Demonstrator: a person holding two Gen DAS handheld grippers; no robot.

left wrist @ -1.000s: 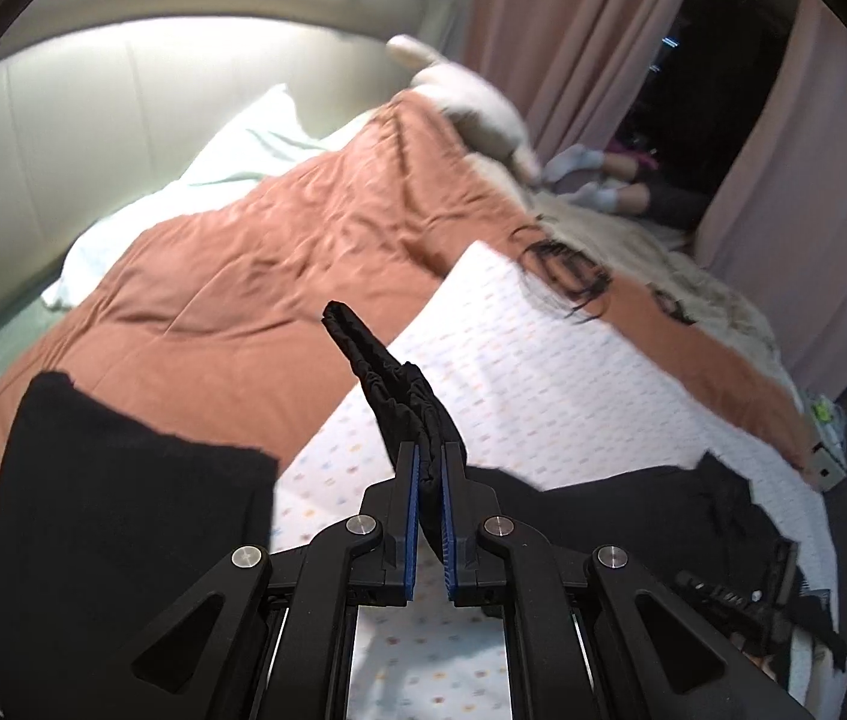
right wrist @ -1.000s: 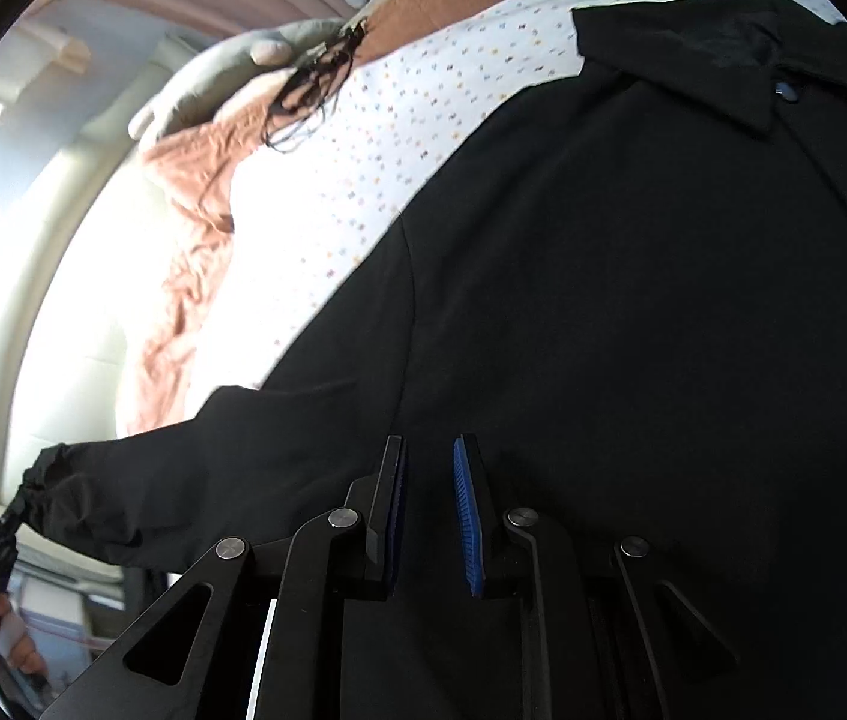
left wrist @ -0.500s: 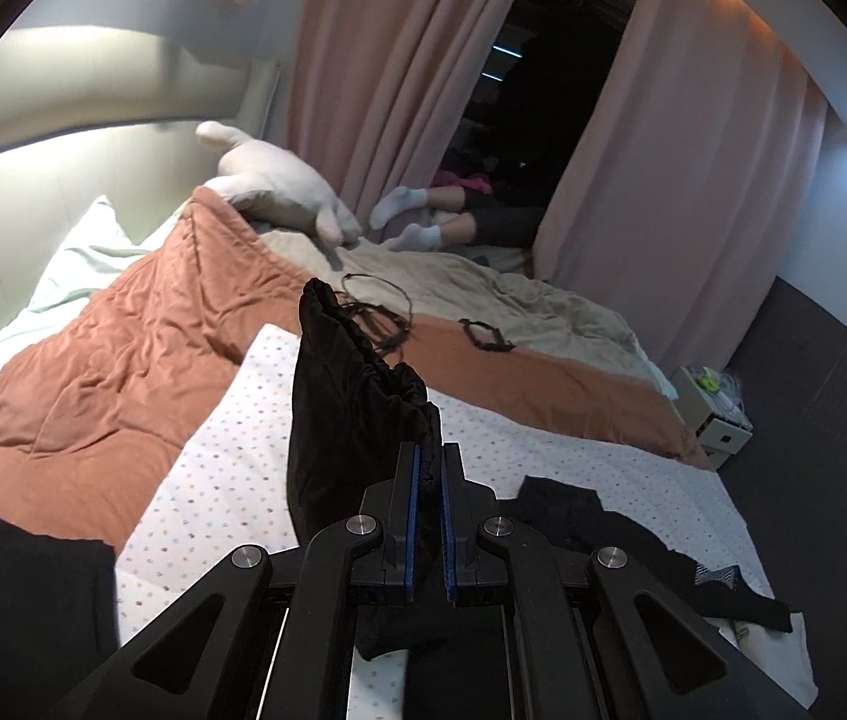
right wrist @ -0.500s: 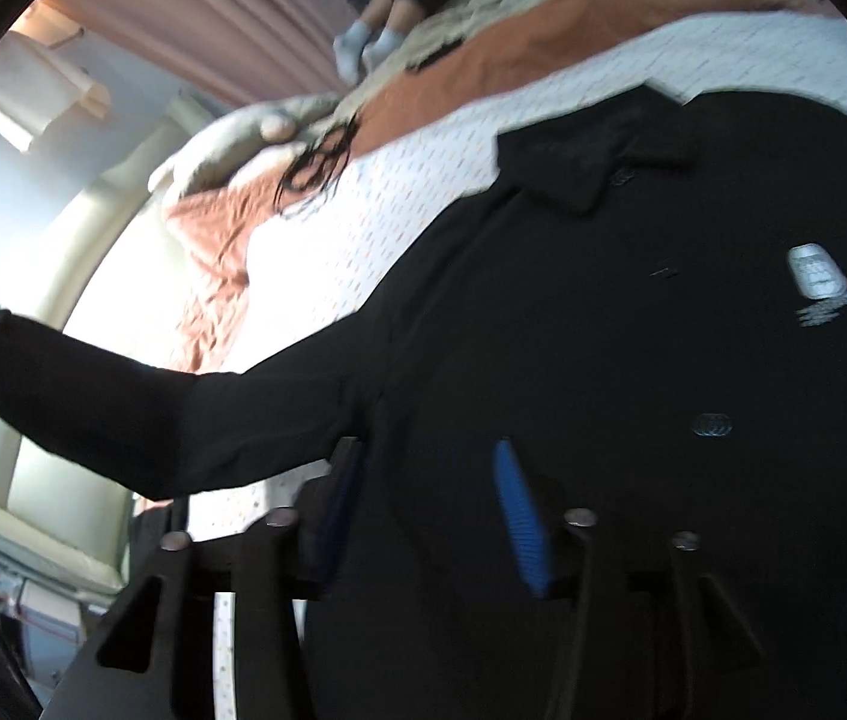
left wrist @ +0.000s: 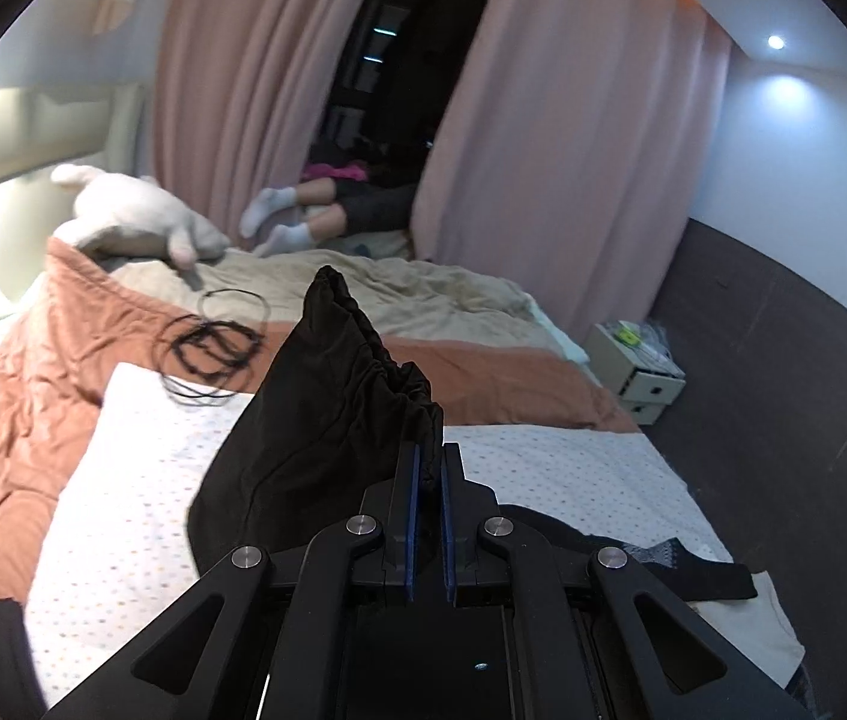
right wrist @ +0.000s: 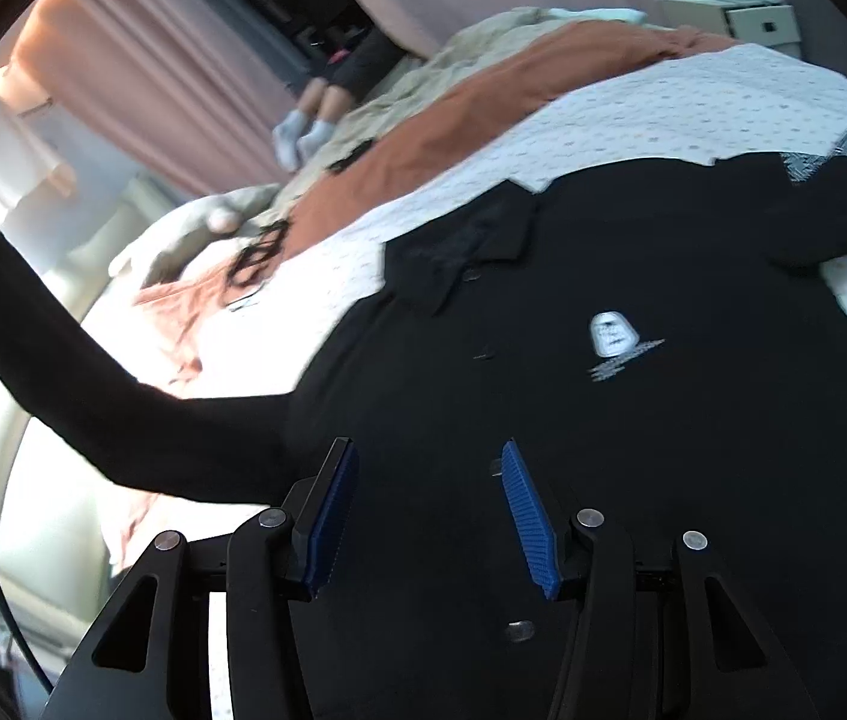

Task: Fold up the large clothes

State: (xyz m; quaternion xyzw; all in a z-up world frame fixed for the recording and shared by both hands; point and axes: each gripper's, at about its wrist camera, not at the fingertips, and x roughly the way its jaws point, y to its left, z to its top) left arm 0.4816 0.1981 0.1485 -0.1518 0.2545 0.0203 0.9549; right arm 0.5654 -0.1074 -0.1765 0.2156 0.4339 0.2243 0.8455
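matt black cloth shirt (right wrist: 633,420), crumpled quilt (left wrist: 33,396)

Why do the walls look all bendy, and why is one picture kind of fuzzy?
Left wrist view: the fisheye lens curves the curtains; the ceiling spotlight glares. Right wrist view: motion blur smears the black shirt and its raised sleeve.
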